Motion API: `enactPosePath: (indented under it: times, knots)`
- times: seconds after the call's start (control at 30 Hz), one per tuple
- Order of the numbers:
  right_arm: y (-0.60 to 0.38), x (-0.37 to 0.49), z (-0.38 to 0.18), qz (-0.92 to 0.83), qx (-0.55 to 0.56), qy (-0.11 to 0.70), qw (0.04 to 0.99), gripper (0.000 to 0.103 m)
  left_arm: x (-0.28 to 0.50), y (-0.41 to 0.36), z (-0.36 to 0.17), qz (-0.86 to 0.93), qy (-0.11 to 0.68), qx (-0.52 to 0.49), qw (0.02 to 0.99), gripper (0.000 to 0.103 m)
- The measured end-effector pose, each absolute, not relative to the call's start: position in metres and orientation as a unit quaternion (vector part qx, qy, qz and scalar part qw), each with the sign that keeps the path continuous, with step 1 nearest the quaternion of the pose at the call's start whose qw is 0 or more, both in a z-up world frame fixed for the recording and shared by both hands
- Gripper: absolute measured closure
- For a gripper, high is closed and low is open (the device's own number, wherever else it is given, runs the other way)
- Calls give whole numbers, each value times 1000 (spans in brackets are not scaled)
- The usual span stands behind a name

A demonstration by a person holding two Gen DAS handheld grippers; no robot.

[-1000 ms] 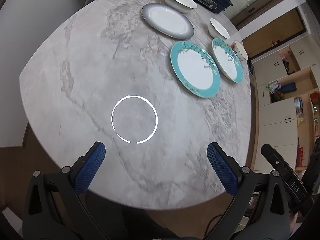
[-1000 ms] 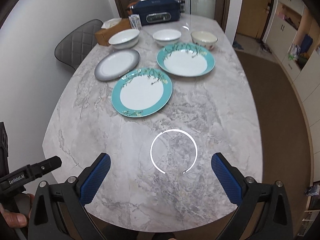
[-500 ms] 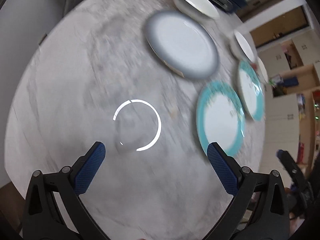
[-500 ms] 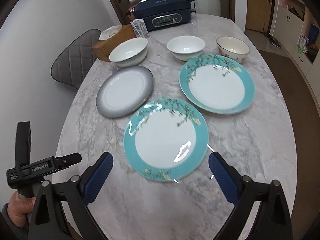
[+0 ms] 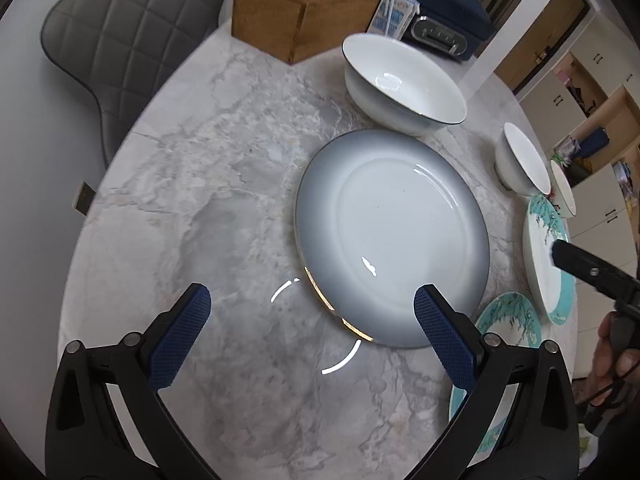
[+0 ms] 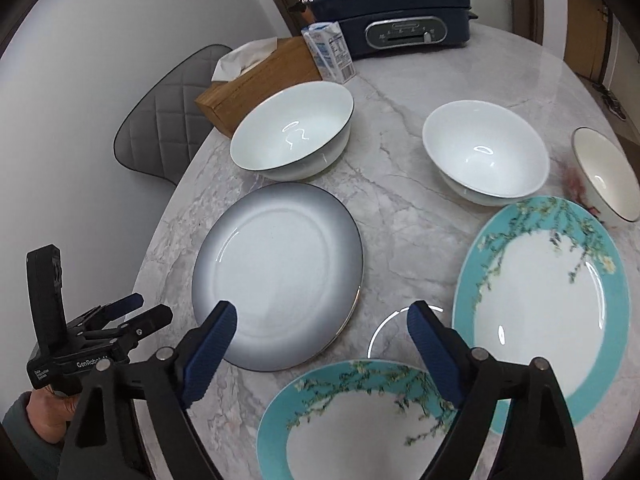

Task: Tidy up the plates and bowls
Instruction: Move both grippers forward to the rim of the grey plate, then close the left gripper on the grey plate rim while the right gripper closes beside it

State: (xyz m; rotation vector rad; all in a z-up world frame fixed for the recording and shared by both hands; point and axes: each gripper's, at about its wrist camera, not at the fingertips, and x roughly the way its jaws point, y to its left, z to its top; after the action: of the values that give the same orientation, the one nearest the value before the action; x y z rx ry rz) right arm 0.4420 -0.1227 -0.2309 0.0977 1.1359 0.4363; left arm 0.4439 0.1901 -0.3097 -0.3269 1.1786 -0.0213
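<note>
A grey-rimmed white plate [image 5: 392,236] [image 6: 276,280] lies on the marble table [image 5: 192,168]. My left gripper [image 5: 312,320] hovers open over its near edge, with nothing between the fingers. Behind the plate stand a large white bowl [image 5: 404,80] [image 6: 292,128], a smaller white bowl [image 6: 484,152] and a cream bowl [image 6: 604,176]. Two teal floral plates [image 6: 360,420] [image 6: 540,292] lie to the right. My right gripper [image 6: 320,332] hangs above the gap between the grey plate and the near teal plate. Its jaws are closing but still wide, and grip nothing.
At the table's far end are a wooden tissue box [image 6: 256,80], a small carton [image 6: 328,52] and a dark blue appliance [image 6: 400,12]. A grey quilted chair [image 5: 120,40] stands at the left edge. A hand holds the left gripper's handle [image 6: 80,344].
Both grippers have travelled forward over the table and slightly down, so the plates and bowls now lie close ahead. The right gripper's fingers have drawn somewhat nearer together.
</note>
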Motion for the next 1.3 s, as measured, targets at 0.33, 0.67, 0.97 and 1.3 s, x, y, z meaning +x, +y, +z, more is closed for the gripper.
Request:
enactPosePath:
  times: [0.33,0.67,0.97,1.3]
  knots:
    - [-111,480,-287,242,72,581,774,39,495,187,-347,-43,593,-168,786,36]
    - [-114,494,-300,241,81,584,771,41,513,180,-352,-57,604,-153,780,48]
    - [-113,500,-301,256,78,579,770,45,519,183,-351,-64,611,-128,778,48]
    - [-105,499,-300,264,59,586,764,32,525,169,-351,-98,620,-116,769,57]
